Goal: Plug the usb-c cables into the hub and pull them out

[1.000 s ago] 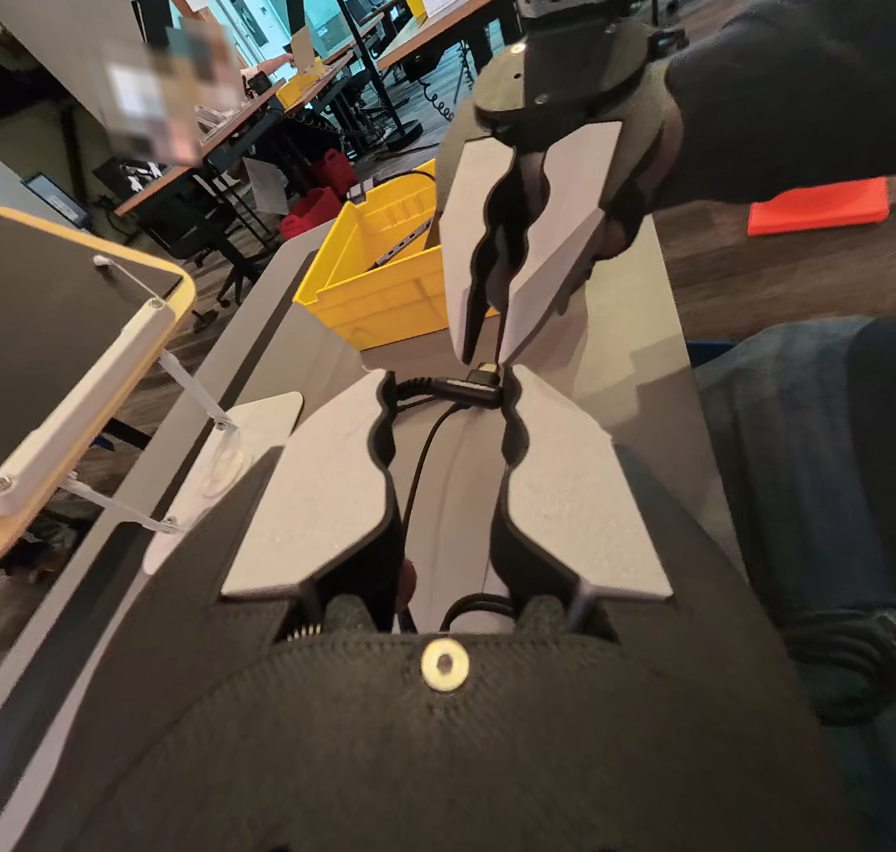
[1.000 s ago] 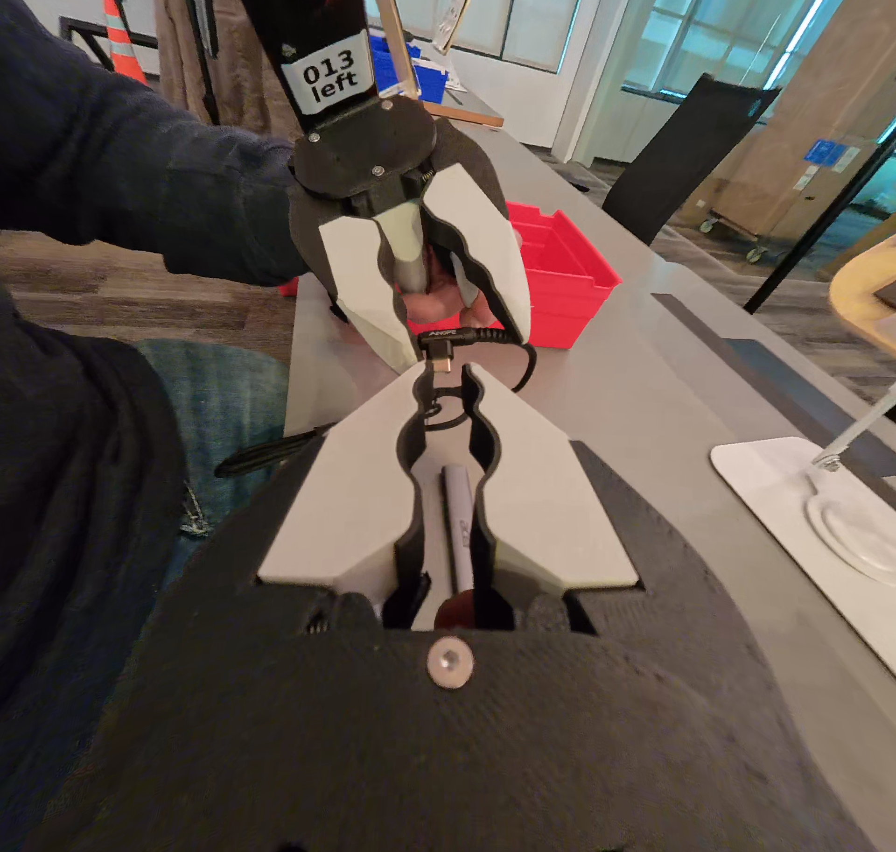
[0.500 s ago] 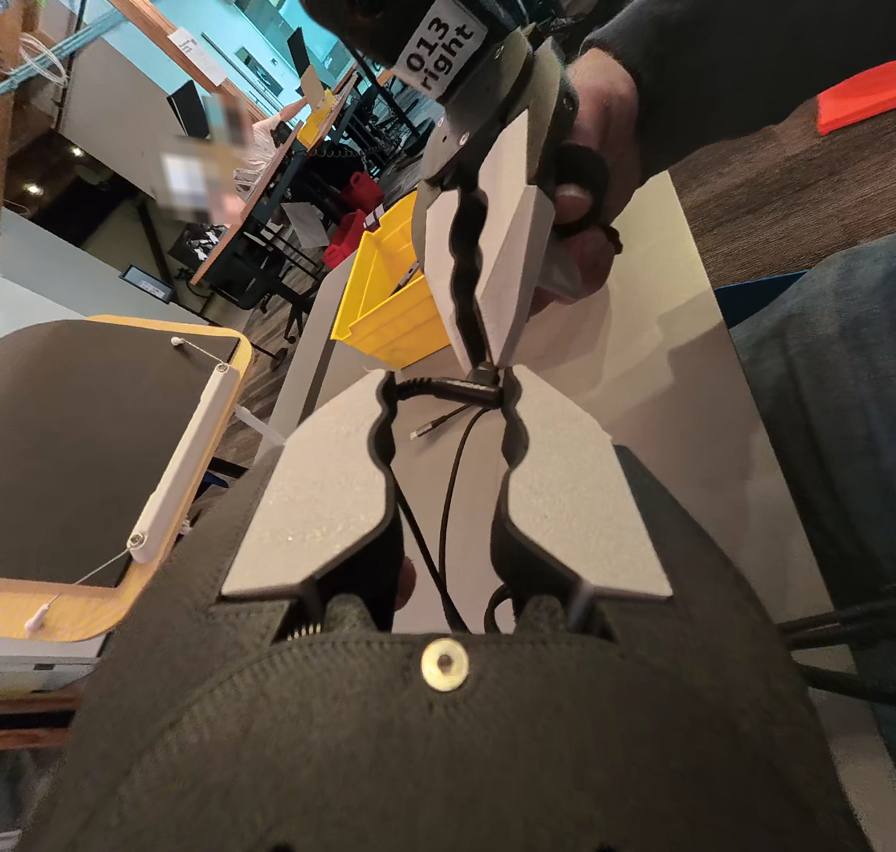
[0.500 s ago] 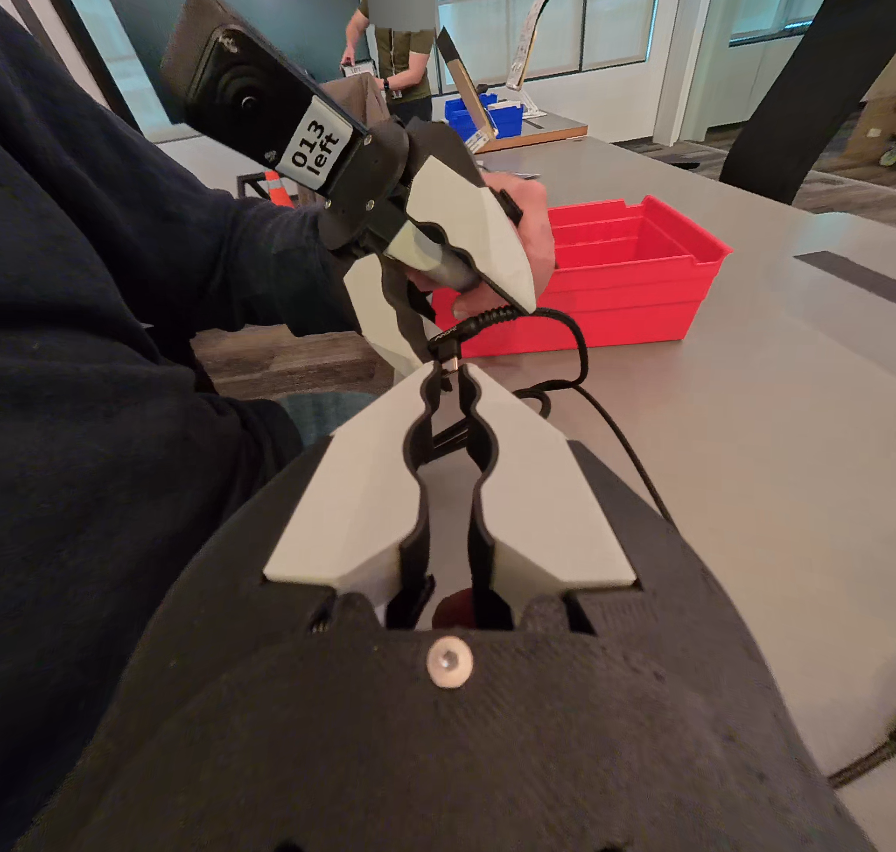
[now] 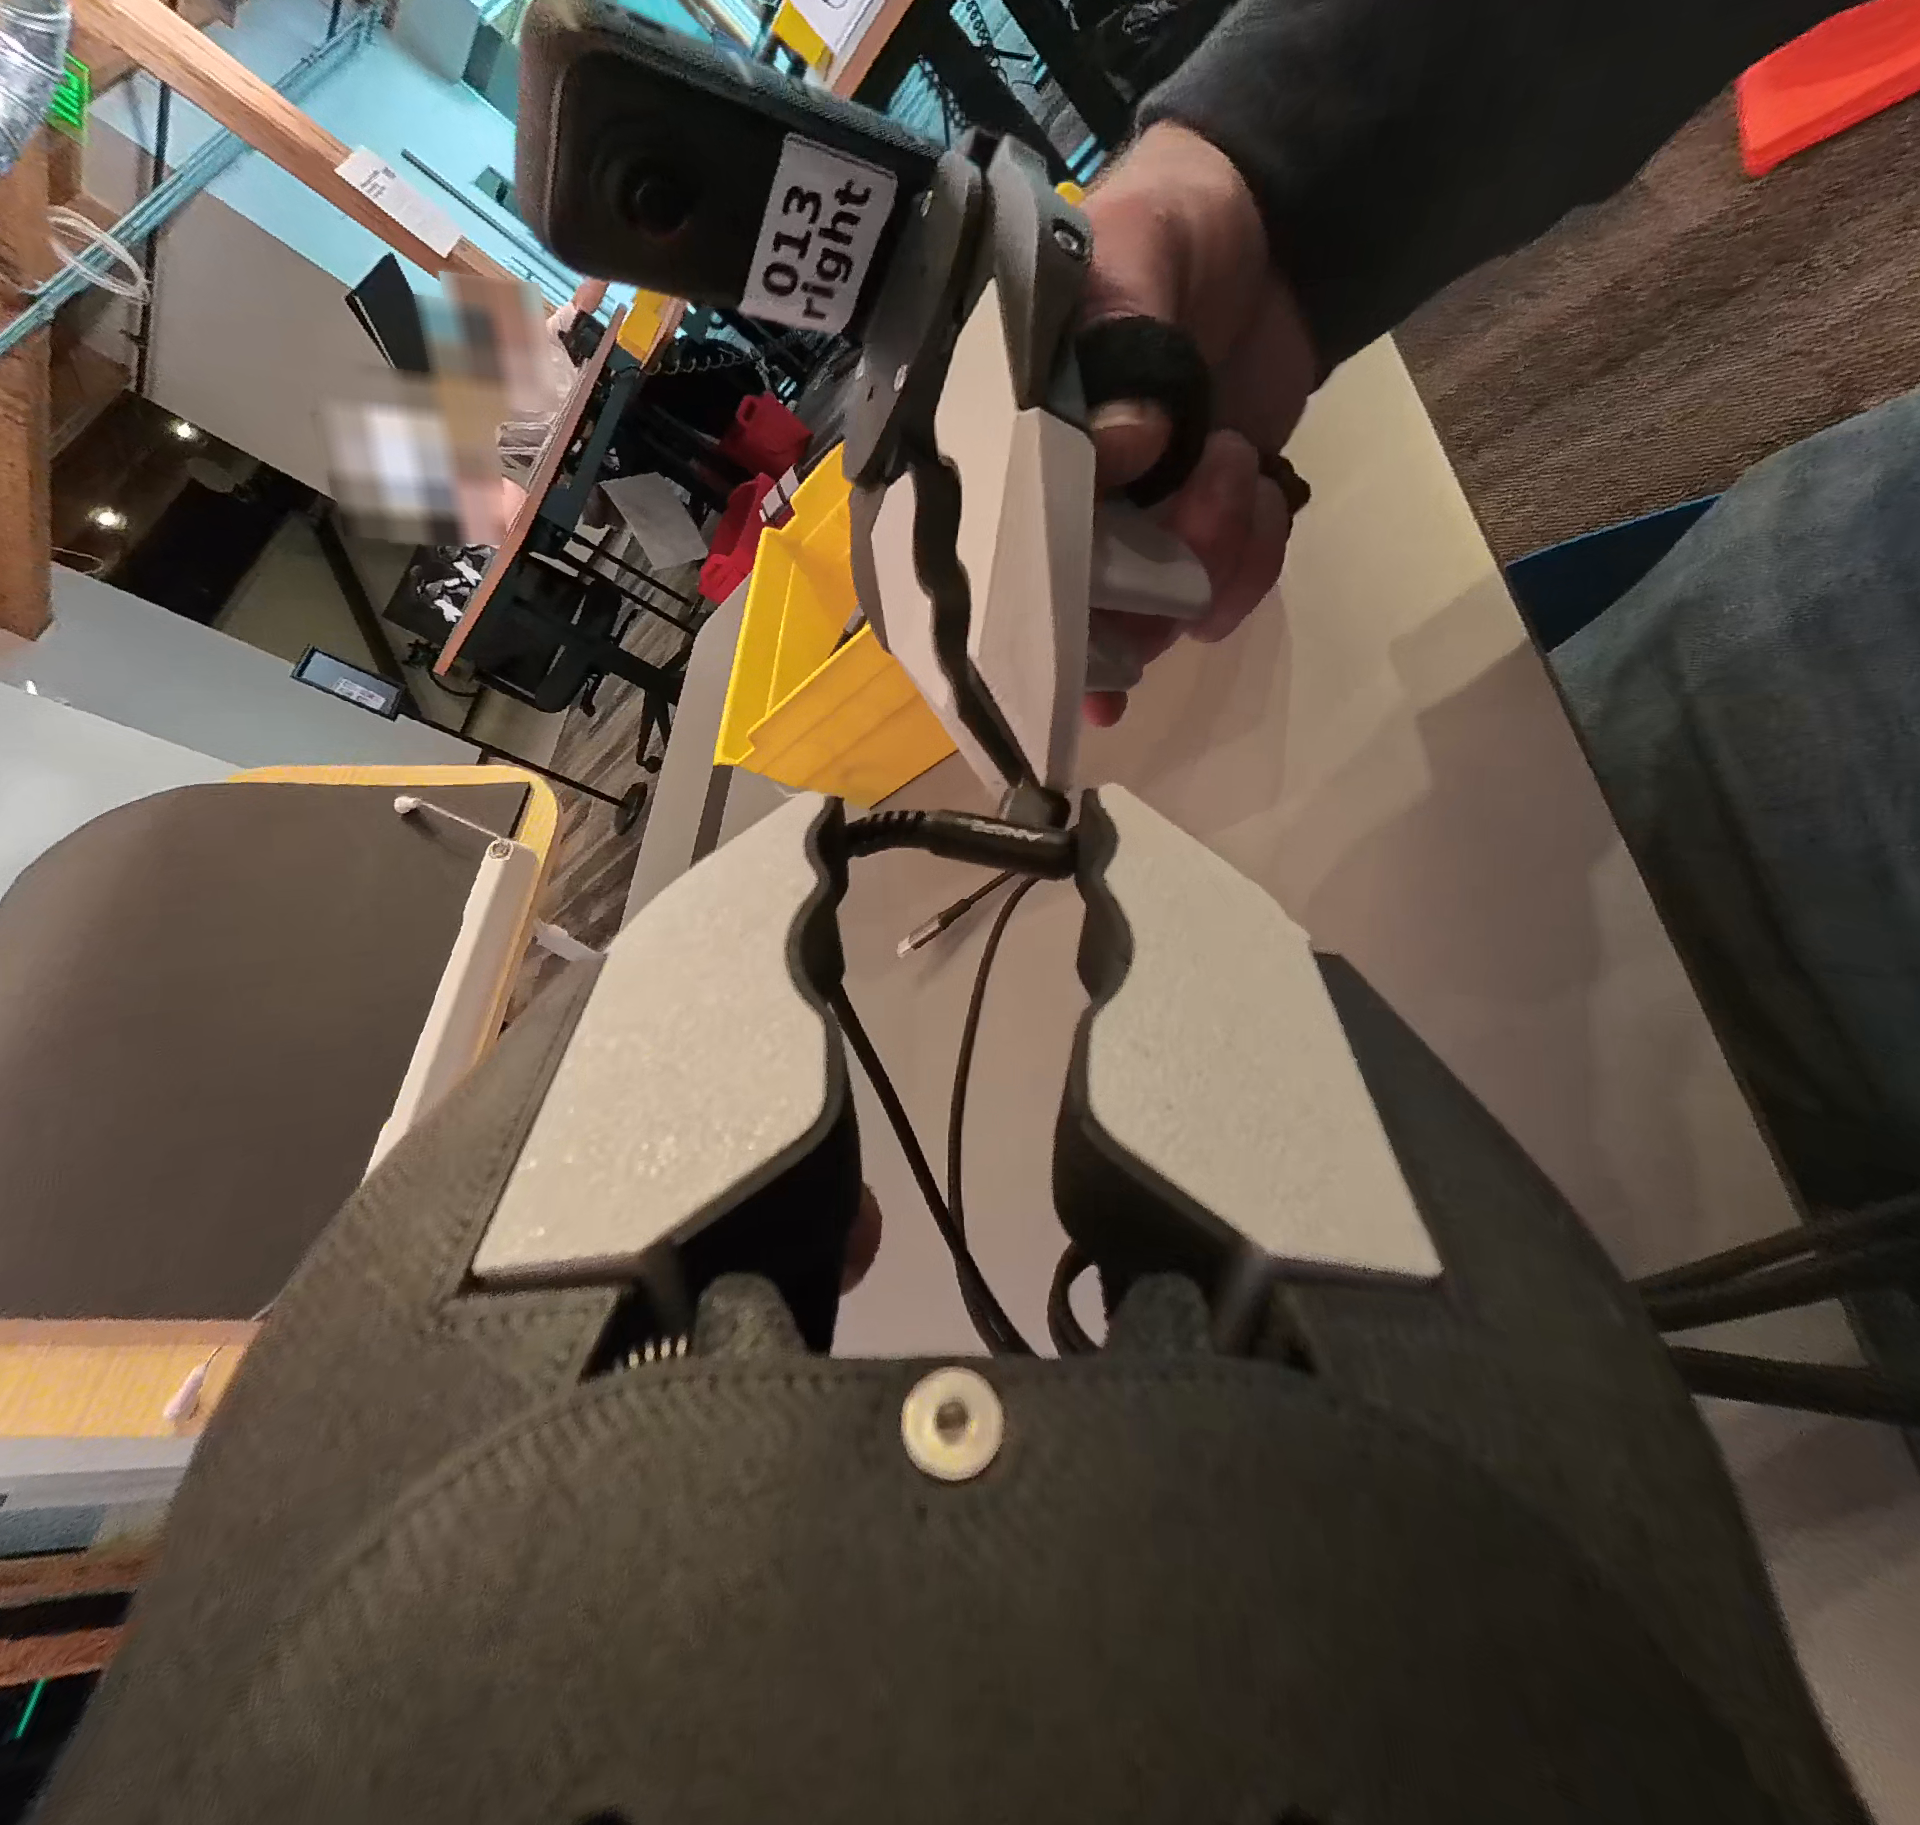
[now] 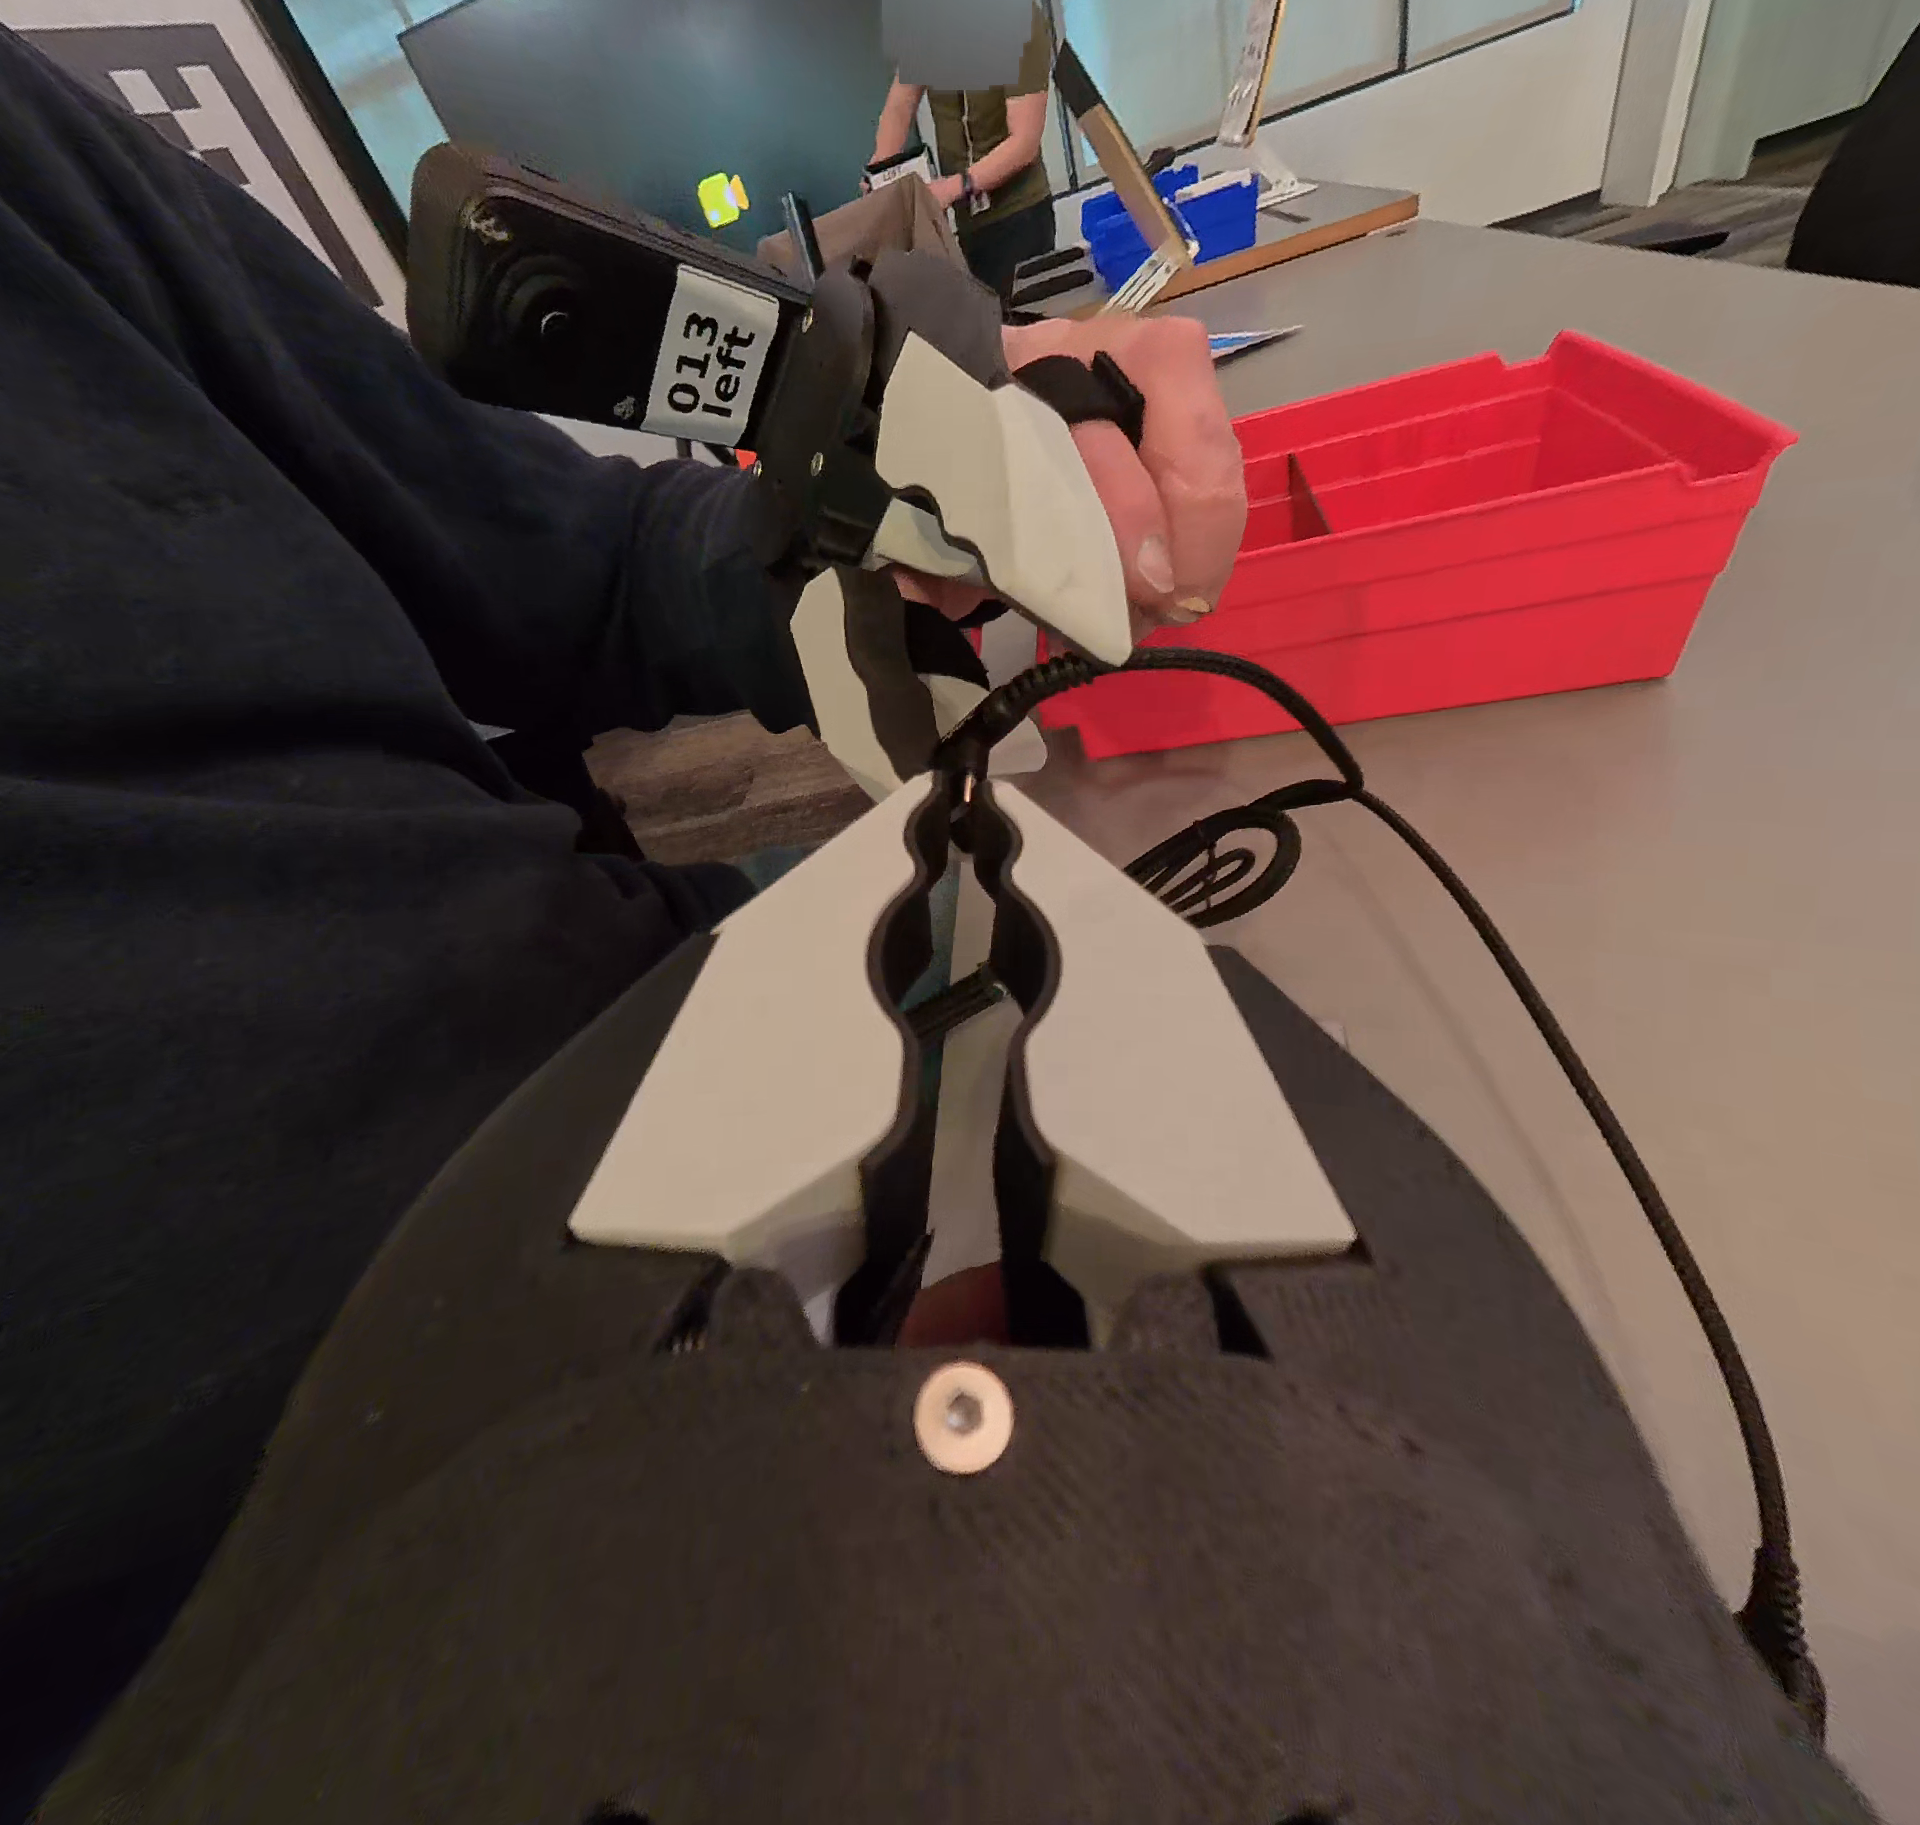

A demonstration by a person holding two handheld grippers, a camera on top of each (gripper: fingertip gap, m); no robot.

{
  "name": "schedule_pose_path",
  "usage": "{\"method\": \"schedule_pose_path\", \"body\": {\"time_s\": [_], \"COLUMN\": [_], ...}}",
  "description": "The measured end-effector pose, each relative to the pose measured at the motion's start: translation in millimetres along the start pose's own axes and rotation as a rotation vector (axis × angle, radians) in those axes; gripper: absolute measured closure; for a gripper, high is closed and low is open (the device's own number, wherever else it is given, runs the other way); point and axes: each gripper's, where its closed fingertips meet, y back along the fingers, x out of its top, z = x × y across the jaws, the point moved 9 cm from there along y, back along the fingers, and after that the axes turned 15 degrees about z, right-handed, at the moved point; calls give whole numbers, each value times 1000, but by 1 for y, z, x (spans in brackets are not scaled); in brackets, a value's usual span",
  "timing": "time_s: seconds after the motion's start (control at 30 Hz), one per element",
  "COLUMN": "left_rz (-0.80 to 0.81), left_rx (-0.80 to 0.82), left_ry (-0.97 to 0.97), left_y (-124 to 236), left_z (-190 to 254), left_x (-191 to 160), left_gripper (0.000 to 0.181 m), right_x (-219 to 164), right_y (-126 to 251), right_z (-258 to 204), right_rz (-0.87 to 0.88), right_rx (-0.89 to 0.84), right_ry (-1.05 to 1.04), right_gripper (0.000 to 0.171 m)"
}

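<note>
A black braided usb-c cable plug lies crosswise between the tips of my left gripper, which is shut on it above the grey table. My right gripper comes down from above. In the right wrist view its tips are shut on the plug's metal end. There the left gripper faces me and the cable trails off to the right. A second, loose connector end hangs below. I cannot make out the hub in either view.
A yellow bin stands behind the grippers, and a red divided bin sits on the table. A coil of cable lies on the table. A yellow-rimmed dark board is at the left. A person stands far back. The grippers are tip to tip, or close to it.
Both grippers have tilted and risen together with the plug still between them. The cable has come up off the table, and its loose end now hangs in view.
</note>
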Motion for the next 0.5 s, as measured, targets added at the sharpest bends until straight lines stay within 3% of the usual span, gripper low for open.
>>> {"method": "schedule_pose_path", "body": {"time_s": [0.5], "left_rz": [24], "left_rx": [-76], "left_ry": [116], "left_y": [-1], "left_z": [4], "left_x": [2], "left_gripper": [139], "right_x": [-2], "right_y": [6], "right_z": [-4], "right_rz": [-57], "right_rx": [54], "right_ry": [-19], "right_gripper": [170]}}
